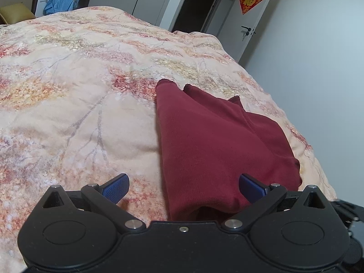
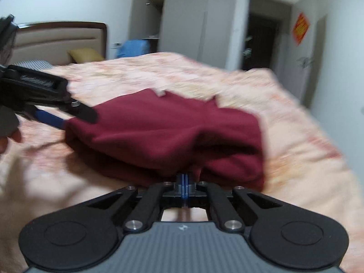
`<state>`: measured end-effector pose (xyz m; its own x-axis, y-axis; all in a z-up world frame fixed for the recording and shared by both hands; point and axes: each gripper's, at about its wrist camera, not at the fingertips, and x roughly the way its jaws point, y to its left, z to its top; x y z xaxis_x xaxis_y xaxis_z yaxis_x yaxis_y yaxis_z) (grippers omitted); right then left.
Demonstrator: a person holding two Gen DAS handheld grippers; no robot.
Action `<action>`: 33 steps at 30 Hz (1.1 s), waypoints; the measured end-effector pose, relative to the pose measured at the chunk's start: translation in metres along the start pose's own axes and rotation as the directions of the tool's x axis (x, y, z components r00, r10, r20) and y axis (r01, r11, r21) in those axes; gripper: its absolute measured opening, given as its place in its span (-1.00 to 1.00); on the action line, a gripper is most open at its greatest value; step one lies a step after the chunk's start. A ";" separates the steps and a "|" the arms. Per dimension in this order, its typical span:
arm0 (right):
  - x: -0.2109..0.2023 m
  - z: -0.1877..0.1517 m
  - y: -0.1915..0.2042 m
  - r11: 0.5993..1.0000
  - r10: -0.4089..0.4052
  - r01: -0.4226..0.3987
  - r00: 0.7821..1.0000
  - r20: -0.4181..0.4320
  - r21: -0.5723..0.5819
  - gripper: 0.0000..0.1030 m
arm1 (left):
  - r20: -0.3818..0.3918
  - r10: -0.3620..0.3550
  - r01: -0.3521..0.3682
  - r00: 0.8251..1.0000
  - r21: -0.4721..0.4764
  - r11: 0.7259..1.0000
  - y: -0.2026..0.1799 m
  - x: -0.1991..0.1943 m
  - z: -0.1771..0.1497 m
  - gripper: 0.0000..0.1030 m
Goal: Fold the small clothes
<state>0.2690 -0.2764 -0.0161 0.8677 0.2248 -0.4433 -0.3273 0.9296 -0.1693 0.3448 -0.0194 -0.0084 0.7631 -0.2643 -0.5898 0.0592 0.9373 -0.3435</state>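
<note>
Maroon garment [image 1: 218,141] lies folded near the bed [image 1: 68,91] edge; right claw [image 2: 183,178] pinches its near hem, left claw [image 1: 184,185] spread wide over it.

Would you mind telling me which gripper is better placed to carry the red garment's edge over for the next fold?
Probably the right gripper: its jaws are shut on the red garment, whereas the left gripper is open, gripping nothing.
</note>
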 end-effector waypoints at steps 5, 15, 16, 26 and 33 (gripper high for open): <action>-0.004 -0.013 -0.019 0.998 0.021 -0.018 0.999 -0.047 0.060 -1.00 | -0.058 0.035 -0.035 0.998 0.001 0.999 0.001 0.019 -0.008 0.99; 0.010 -0.011 0.015 0.991 0.135 -0.134 0.990 0.027 -0.023 -0.18 | -0.050 0.027 -0.027 0.998 -0.010 1.000 0.004 0.013 -0.007 0.99; 0.014 -0.008 0.017 0.992 0.124 -0.123 0.991 0.041 -0.033 -0.32 | -0.047 0.024 -0.025 0.999 -0.009 1.000 0.004 0.012 -0.006 0.99; -0.001 -0.021 -0.003 0.997 0.066 -0.066 0.997 0.028 0.028 -0.85 | -0.067 0.021 -0.023 0.998 -0.023 0.999 0.009 0.024 -0.010 0.99; -0.019 -0.030 -0.018 0.986 0.122 -0.126 0.992 0.036 0.111 -0.01 | -0.071 0.027 -0.027 0.997 0.006 1.000 0.008 0.026 -0.012 0.99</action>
<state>0.2472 -0.3060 -0.0310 0.8342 0.3472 -0.4285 -0.3901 0.9207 -0.0134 0.3576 -0.0215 -0.0359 0.7171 -0.2541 -0.6490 0.0425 0.9454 -0.3232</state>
